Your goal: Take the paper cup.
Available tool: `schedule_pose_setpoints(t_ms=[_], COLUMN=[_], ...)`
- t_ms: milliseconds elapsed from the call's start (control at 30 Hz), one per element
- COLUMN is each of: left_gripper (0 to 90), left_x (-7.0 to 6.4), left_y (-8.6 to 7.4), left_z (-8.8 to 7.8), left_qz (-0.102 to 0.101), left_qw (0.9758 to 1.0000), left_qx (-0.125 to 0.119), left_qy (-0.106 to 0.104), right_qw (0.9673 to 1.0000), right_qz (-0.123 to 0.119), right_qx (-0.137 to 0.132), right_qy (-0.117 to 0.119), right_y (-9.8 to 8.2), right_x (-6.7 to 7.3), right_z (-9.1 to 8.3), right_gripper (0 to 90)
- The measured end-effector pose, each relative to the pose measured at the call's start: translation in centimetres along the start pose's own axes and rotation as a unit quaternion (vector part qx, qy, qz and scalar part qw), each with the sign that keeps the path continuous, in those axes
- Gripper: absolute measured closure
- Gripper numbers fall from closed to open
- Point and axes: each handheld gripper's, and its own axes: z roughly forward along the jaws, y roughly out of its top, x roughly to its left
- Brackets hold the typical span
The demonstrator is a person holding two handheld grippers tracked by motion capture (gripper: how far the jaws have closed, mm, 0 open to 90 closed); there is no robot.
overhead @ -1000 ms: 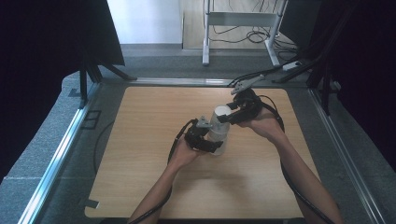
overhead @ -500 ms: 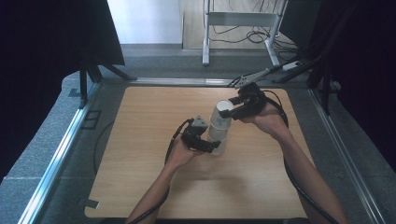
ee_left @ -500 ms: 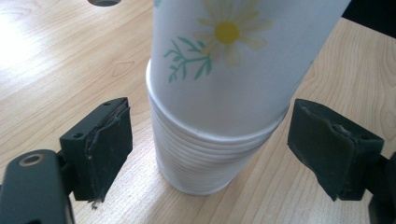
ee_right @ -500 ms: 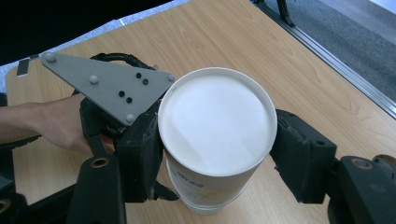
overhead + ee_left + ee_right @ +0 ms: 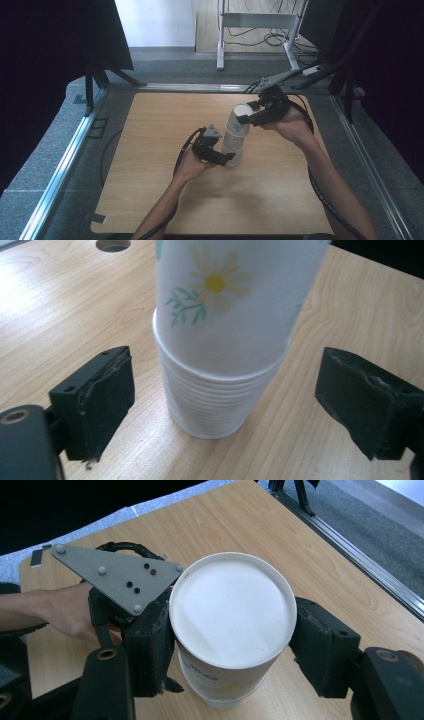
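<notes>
White paper: one top cup (image 5: 231,611) clamped at its upper end by right gripper (image 5: 250,116), partway out of one nested cup stack (image 5: 216,395) standing on wooden table (image 5: 150,130); left gripper (image 5: 227,157) jaws just opened, flanking the stack untouched

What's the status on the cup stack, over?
Right gripper shut on top cup, pulling it off the stack. Left gripper open, jaws just opened, straddling stack without touching. Table unobstructed.

A wooden table (image 5: 150,200) on grey carpet (image 5: 55,150), metal frame (image 5: 260,20) beyond.
</notes>
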Motion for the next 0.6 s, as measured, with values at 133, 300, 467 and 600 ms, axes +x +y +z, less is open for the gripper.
schedule_pose_setpoints(t_ms=[133, 300, 467, 600], left_gripper=[4.5, 3.4, 3.0, 2.9], left_x=[-0.4, -0.9, -1.3, -1.7], left_y=[0.1, 0.0, -0.2, -0.5], left_z=[-0.4, -1.0, -1.7, -2.0], left_qz=[0.001, 0.004, 0.006, 0.009], left_qw=[1.0, 0.9999, 0.9997, 0.9994], left_qx=[-0.005, -0.011, -0.019, -0.025], left_qy=[-0.003, -0.011, -0.016, -0.02], right_qw=[1.0, 1.0, 0.9999, 0.9999], right_qz=[-0.002, -0.007, -0.007, -0.006], right_qx=[-0.001, -0.004, -0.007, -0.008], right_qy=[0.0, 0.004, 0.007, 0.012], right_y=[0.1, 0.1, -0.3, -0.8], right_x=[0.4, 1.0, 1.5, 2.0], right_z=[-0.5, -1.2, -1.7, -1.9], right_gripper=[36.8, 36.8, 36.8, 36.8])
